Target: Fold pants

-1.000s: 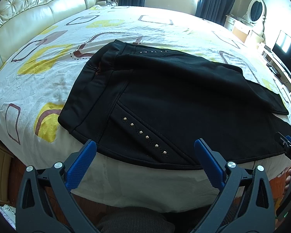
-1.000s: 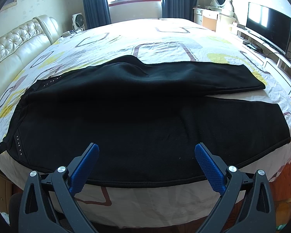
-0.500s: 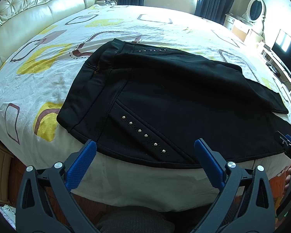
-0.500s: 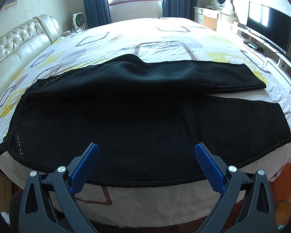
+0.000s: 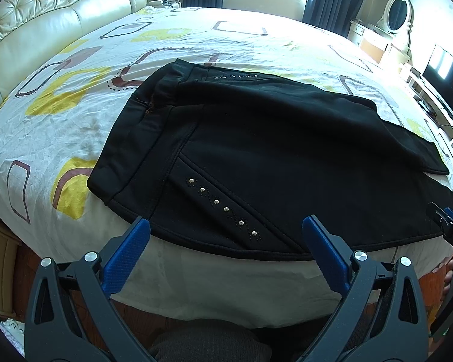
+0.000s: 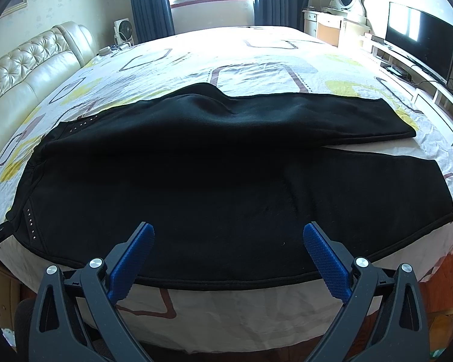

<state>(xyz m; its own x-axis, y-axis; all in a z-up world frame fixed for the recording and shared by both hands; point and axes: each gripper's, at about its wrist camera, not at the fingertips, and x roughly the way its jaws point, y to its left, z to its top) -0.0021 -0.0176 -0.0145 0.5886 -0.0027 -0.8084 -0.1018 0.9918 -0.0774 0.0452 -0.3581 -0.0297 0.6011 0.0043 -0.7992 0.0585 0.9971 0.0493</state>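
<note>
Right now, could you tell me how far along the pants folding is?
Done: the black pants lie spread flat on the bed, legs side by side, none folded over. In hand: nothing; the left gripper and right gripper hover at the near hem, jaws open and empty. Left: every fold, leg over leg, then lengthwise.
</note>
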